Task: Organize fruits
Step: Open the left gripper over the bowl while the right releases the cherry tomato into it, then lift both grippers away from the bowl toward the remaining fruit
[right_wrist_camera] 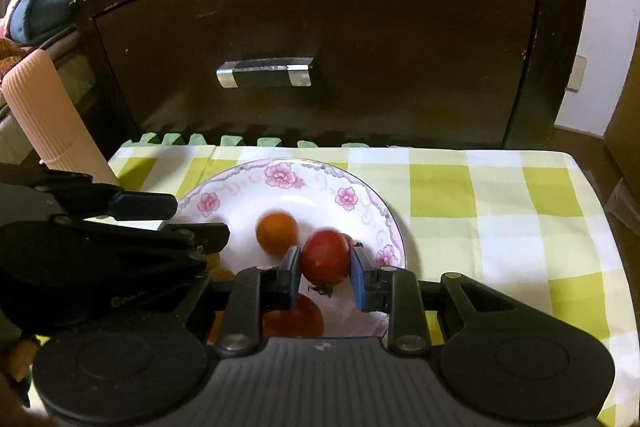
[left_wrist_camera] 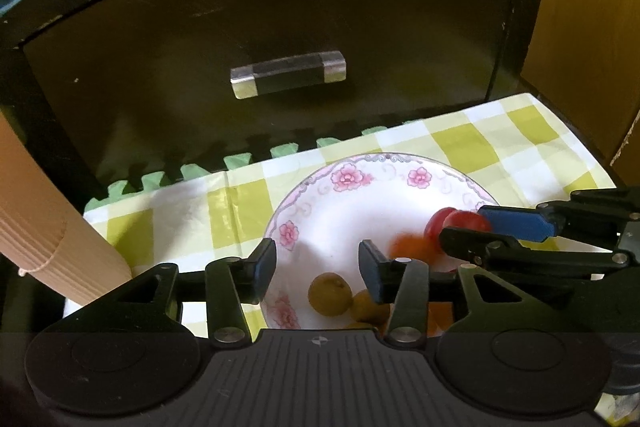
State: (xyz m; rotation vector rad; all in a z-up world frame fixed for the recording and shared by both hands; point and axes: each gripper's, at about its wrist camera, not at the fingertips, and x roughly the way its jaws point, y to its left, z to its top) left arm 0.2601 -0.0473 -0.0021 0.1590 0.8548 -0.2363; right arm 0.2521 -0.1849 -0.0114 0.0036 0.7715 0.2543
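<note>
A white floral plate [left_wrist_camera: 340, 187] [right_wrist_camera: 248, 183] sits on the green-checked cloth. My right gripper [right_wrist_camera: 325, 267] is shut on a red tomato [right_wrist_camera: 326, 257] and holds it over the plate; the tomato also shows in the left wrist view [left_wrist_camera: 460, 221]. An orange fruit [right_wrist_camera: 277, 230] [left_wrist_camera: 408, 245] lies on the plate, blurred. Another red tomato [right_wrist_camera: 294, 319] lies under the right gripper. Two yellow-green fruits [left_wrist_camera: 329, 293] lie near the plate's front. My left gripper [left_wrist_camera: 318, 267] is open and empty over the plate's left part.
A dark wooden cabinet with a metal handle [left_wrist_camera: 288, 73] [right_wrist_camera: 264, 71] stands right behind the cloth. A ribbed peach-coloured roll [left_wrist_camera: 44, 223] [right_wrist_camera: 48, 119] leans at the left. The checked cloth [right_wrist_camera: 500, 211] stretches to the right of the plate.
</note>
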